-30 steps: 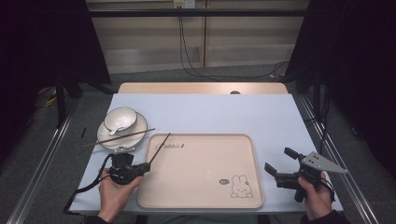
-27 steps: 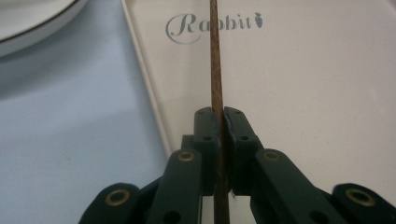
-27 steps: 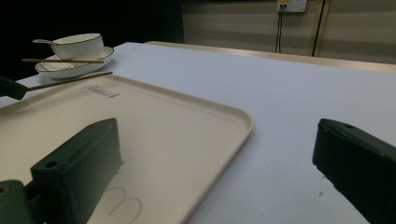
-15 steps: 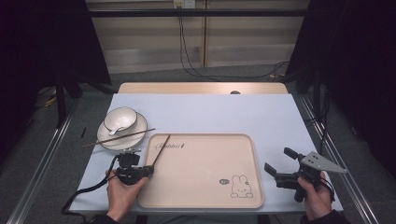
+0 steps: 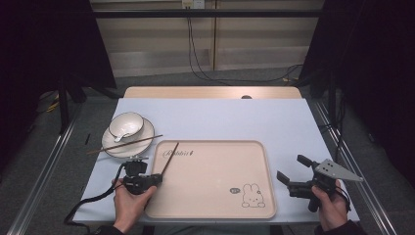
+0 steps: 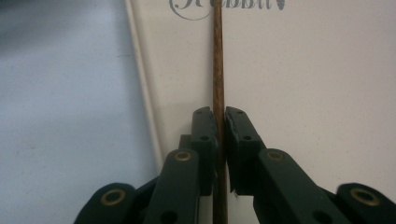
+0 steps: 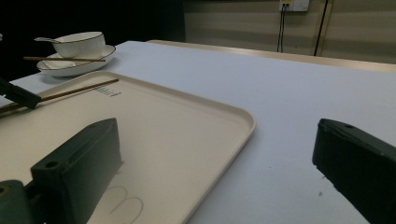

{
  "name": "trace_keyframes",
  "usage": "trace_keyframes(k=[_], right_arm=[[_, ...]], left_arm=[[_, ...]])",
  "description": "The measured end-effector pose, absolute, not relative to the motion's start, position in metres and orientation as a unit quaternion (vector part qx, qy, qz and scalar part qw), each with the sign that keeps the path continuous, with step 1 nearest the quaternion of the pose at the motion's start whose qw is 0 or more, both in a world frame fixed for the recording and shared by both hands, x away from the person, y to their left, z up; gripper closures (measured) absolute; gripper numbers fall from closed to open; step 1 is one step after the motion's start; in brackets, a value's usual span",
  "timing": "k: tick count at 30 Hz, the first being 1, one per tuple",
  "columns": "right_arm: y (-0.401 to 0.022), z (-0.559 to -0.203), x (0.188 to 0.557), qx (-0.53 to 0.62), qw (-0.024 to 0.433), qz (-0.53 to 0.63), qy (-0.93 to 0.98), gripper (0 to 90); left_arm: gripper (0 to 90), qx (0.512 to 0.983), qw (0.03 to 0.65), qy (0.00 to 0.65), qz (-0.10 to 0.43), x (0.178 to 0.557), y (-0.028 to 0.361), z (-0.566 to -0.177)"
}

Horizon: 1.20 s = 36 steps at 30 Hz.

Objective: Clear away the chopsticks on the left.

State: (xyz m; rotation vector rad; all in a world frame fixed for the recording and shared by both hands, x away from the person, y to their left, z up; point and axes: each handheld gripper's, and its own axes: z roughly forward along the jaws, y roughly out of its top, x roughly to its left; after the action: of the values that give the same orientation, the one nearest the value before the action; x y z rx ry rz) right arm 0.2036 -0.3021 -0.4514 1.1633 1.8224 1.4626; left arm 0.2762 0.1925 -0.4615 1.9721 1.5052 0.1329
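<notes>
A thin brown wooden chopstick (image 6: 217, 70) is pinched between the nearly closed fingers (image 6: 205, 135) of the left gripper (image 5: 155, 179), its tip lying over the near-left corner of the beige rectangular tray with a rabbit print (image 5: 215, 205), so this looks like the placing step, with a gentle lowering and release called for next. The right gripper (image 5: 289, 173) is held wide open and empty over the pale blue bench (image 5: 274, 117) by the tray's right rim. Plenty of bare tray is left, though a second chopstick (image 5: 125, 145) is balanced across the white plate (image 5: 111, 145) carrying a white bowl (image 5: 126, 125) close by, so not much elbow room there.
</notes>
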Motion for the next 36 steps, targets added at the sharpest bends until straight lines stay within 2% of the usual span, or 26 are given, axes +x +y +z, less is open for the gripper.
trace_keyframes(k=[4,6,9,13,18,22,26,28,29,32,36], right_arm=[[-0.302,-0.451,0.203,0.43,0.262,0.541,0.674,0.9],[-0.302,-0.451,0.204,0.43,0.262,0.541,0.674,0.9],[-0.302,-0.452,0.204,0.432,0.261,0.54,0.673,0.9],[-0.302,-0.451,0.204,0.431,0.259,0.54,0.675,0.9],[-0.301,-0.452,0.204,0.43,0.259,0.541,0.675,1.0],[-0.302,-0.451,0.204,0.428,0.263,0.541,0.675,1.0],[-0.302,-0.451,0.203,0.428,0.26,0.543,0.674,1.0],[-0.302,-0.451,0.203,0.428,0.258,0.543,0.674,1.0],[-0.302,-0.451,0.203,0.428,0.258,0.543,0.674,1.0],[-0.302,-0.451,0.203,0.428,0.261,0.544,0.674,1.0],[-0.302,-0.451,0.203,0.426,0.261,0.544,0.674,1.0]], left_arm=[[81.3,0.751,0.323,0.573,0.048,0.276,0.193,-0.461],[84.6,0.75,0.321,0.576,0.047,0.276,0.192,-0.461],[84.4,0.745,0.325,0.581,0.044,0.276,0.192,-0.462],[78.4,0.744,0.328,0.58,0.037,0.277,0.192,-0.461],[75.9,0.744,0.332,0.579,0.034,0.278,0.192,-0.462],[67.3,0.744,0.342,0.572,0.034,0.278,0.192,-0.461],[60.1,0.758,0.379,0.53,0.035,0.278,0.194,-0.456],[51.5,0.761,0.39,0.517,0.036,0.279,0.196,-0.453],[50.3,0.761,0.39,0.517,0.036,0.279,0.196,-0.453],[35.4,0.777,0.407,0.475,0.062,0.279,0.201,-0.447],[19.7,0.796,0.408,0.442,0.06,0.279,0.208,-0.443]])
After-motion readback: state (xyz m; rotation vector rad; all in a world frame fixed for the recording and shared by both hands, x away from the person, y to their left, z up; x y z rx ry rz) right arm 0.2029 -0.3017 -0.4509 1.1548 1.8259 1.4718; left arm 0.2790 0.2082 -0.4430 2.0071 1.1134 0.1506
